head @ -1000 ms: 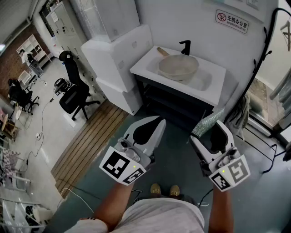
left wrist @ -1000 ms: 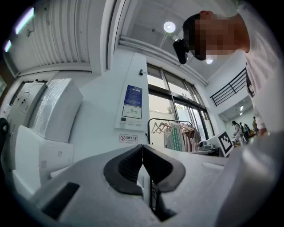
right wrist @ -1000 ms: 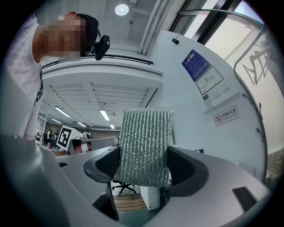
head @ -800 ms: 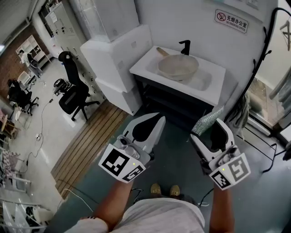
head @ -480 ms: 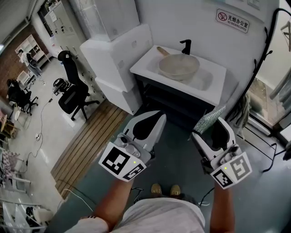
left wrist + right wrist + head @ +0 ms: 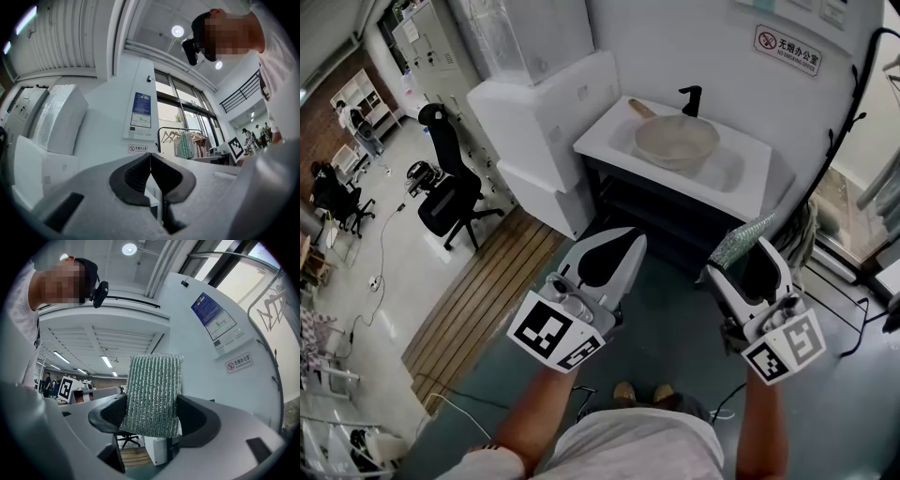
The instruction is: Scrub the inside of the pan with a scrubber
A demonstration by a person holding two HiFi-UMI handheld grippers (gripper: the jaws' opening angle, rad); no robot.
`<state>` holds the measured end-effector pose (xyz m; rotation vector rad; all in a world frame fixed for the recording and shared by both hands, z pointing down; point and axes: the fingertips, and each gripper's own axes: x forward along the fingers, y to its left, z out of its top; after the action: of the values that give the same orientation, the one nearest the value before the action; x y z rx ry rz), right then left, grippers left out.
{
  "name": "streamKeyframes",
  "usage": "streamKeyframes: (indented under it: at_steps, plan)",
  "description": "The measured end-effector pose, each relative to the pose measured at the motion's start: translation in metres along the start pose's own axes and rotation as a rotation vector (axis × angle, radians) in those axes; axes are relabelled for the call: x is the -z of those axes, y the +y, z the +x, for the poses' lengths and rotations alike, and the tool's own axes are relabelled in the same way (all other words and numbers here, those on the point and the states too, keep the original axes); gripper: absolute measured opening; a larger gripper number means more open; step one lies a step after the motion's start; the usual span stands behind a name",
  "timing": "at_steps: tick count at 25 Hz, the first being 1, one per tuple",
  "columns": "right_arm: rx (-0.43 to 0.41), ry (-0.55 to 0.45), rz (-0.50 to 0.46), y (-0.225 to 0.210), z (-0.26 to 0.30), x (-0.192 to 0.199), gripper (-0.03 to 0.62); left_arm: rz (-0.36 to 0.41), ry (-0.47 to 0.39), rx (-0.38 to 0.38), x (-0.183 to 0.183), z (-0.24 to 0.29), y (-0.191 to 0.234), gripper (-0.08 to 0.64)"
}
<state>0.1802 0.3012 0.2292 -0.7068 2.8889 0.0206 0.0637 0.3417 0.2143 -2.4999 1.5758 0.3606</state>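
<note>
Pan [image 6: 677, 141] sits in the basin of the white sink unit [image 6: 748, 187], upper centre-right of the head view, well apart from both grippers, up-frame of them. Its wooden handle [image 6: 641, 107] runs off the bowl toward the upper left, so the long axis slants upper left to lower right. Right gripper [image 6: 741, 255] is clamped on the green scrubber [image 6: 152, 394], which stands upright between the pads and pokes out past the tips. Left gripper [image 6: 150, 157] is pressed fully together with nothing in it. In frame the pan lies between the two, neither clearly nearer. The scrubber hand would likely go into the bowl, and the handle points to the left gripper's side for steadying. In the way is the unit's front edge, with the dark cabinet [image 6: 652, 211] beneath. The black tap [image 6: 690, 98] stands just behind the pan's rim. White foam boxes [image 6: 546, 108] crowd the unit's left; an office chair [image 6: 445, 187] stands far left.
</note>
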Motion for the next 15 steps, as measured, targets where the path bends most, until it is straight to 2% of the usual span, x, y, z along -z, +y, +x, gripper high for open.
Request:
streamKeyframes:
  at_steps: [15]
  plan:
    - [0.038,0.005,-0.02,0.001,0.025,-0.001,0.339,-0.012,-0.018,0.02,-0.001,-0.004,0.039,0.017]
